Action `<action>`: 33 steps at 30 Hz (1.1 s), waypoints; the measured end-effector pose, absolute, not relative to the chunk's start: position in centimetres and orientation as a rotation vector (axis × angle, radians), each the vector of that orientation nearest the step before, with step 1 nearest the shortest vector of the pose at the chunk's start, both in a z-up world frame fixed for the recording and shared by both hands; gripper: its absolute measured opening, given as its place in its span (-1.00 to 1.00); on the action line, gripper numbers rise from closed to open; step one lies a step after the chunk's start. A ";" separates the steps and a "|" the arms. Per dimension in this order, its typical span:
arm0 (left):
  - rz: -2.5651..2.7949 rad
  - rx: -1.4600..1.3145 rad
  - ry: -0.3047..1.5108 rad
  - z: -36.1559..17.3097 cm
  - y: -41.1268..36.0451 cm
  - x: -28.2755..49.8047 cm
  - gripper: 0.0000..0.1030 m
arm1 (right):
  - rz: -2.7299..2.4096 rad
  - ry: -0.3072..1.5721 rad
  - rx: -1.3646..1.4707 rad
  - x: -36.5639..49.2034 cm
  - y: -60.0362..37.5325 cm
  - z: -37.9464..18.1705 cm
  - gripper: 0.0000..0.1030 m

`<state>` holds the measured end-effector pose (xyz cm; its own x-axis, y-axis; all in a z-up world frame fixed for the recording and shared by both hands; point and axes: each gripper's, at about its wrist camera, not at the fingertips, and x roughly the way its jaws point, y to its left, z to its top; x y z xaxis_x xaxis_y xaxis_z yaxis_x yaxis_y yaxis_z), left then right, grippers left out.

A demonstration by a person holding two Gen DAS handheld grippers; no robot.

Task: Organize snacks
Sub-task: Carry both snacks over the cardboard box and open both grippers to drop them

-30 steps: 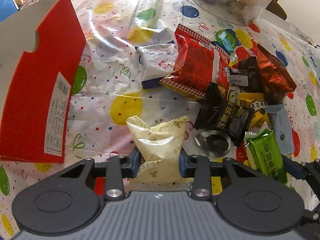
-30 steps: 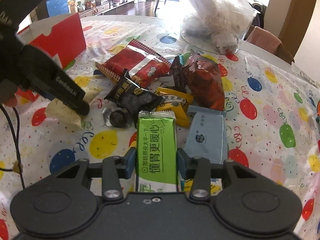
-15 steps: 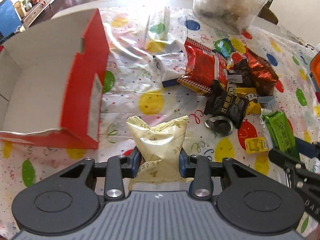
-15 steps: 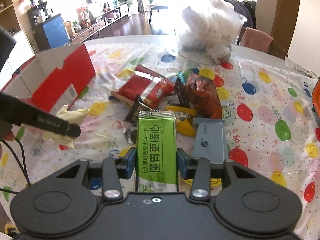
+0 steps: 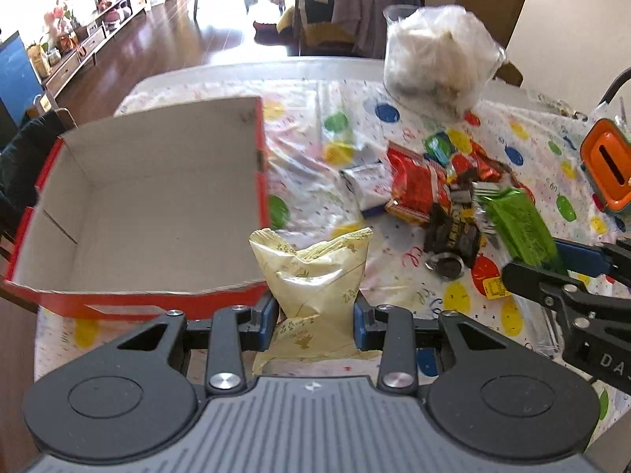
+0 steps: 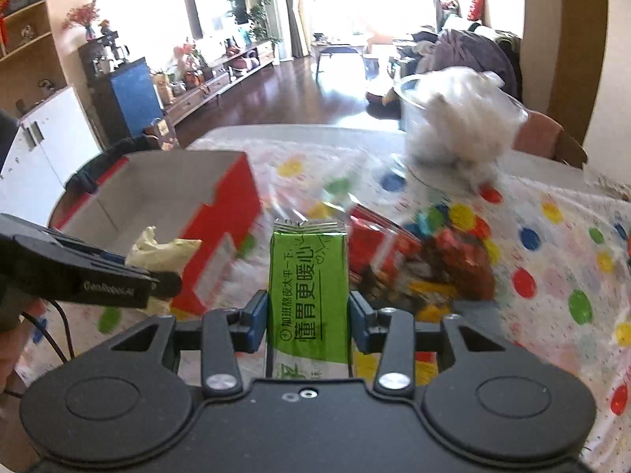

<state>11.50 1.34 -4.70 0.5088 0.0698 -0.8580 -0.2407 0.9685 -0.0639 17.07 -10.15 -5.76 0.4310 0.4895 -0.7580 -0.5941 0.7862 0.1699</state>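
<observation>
**Both packets lifted, box waiting**

The fingers [image 5: 268,317] of the left gripper [image 5: 314,317] are clamped on a pale yellow snack bag [image 5: 313,276], pinching it low so the puffed top stands free above them. The right gripper [image 6: 308,317] is likewise closed on a green snack packet [image 6: 308,276], held upright by its lower half.

Both packets are off the table [image 5: 394,276], carried toward the open red box [image 5: 150,205] at the left, which looks empty inside. The yellow bag sits just near the box's right wall; the green one is further right, over the loose pile of snacks [image 5: 441,197].

What could go wrong: the two grippers are close together (the right one shows at the edge of the left view), so heading for the same opening they could knock each other. The yellow bag is soft and gripped at its tail; it may sag or slip. A low approach could catch the box's wall and shove the light cardboard along the slick tablecloth [image 6: 552,236].
</observation>
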 end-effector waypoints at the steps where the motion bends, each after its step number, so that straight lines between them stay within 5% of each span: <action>1: 0.192 -0.177 1.015 -4.4 1.9 11.3 -0.30 | 0.684 0.899 -0.126 17.1 -9.3 -5.4 -0.21; 17: 0.260 -0.176 0.986 -2.5 13.5 10.6 -0.29 | 0.758 0.896 -0.140 18.2 3.7 -4.2 -0.21; 33: 0.313 -0.172 1.091 -7.2 23.5 13.7 -0.29 | 0.785 0.978 -0.259 19.6 15.1 -9.5 -0.21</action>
<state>13.70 23.47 -7.15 0.4240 0.1647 -0.8905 -0.3323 0.9431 0.0162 19.58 15.12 -9.45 0.3150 0.4769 -0.8206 -0.6978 0.7024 0.1404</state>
